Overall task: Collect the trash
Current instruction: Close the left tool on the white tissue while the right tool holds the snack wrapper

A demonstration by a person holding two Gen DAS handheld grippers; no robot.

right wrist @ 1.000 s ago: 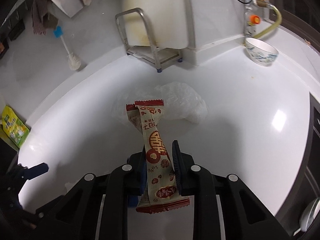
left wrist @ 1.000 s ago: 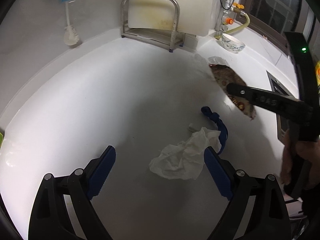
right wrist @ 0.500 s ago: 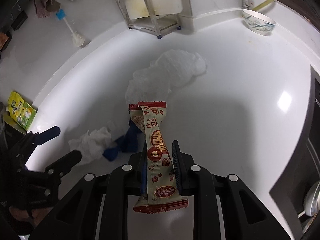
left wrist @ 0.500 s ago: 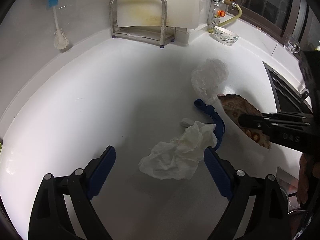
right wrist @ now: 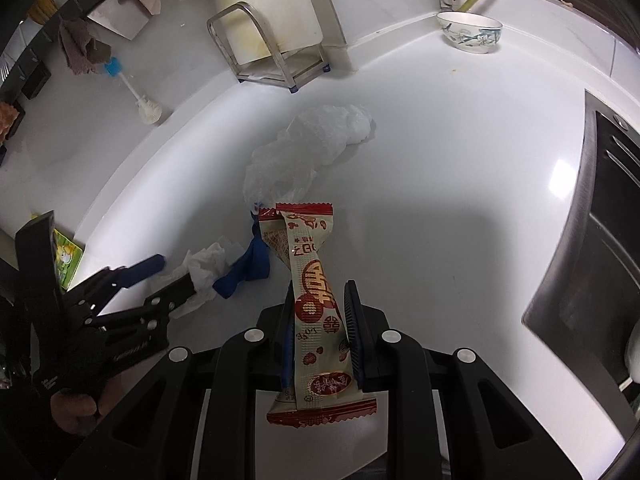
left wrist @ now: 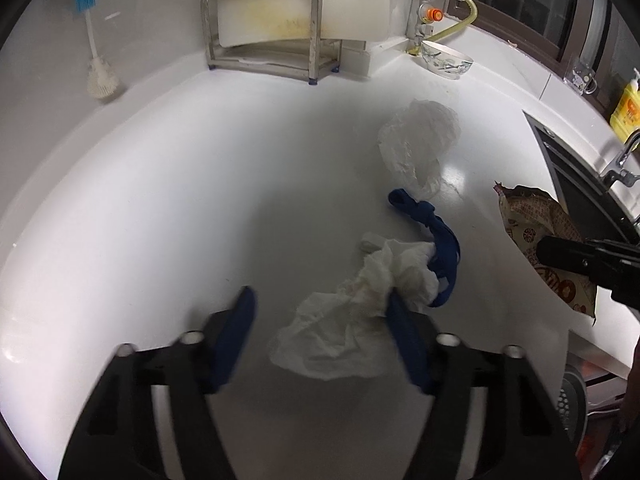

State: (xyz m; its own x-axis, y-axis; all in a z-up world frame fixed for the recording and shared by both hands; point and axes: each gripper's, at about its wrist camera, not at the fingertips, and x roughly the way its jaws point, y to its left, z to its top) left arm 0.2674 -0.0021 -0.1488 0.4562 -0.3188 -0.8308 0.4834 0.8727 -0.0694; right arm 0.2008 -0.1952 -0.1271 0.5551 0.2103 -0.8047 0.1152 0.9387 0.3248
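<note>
A crumpled white tissue (left wrist: 352, 320) lies on the white counter between the blue-padded fingers of my left gripper (left wrist: 320, 308), which is open around it. A blue strap (left wrist: 432, 236) lies against the tissue's far side. A clear plastic bag (left wrist: 416, 140) lies beyond it. My right gripper (right wrist: 318, 304) is shut on a beige and red snack wrapper (right wrist: 316, 292) and holds it above the counter. The tissue (right wrist: 204, 268), strap (right wrist: 244, 268) and bag (right wrist: 304, 148) also show in the right wrist view, with the left gripper (right wrist: 168, 276) at the tissue.
A metal rack (left wrist: 264, 28) with a cutting board stands at the back wall. A patterned bowl (left wrist: 446, 64) sits at the back right by the gas valve. A brush (left wrist: 96, 64) hangs on the left wall. A dark sink (right wrist: 600, 248) lies to the right.
My left gripper has moved forward over the tissue and its fingers have narrowed. My right gripper has lifted and pulled back with the wrapper.
</note>
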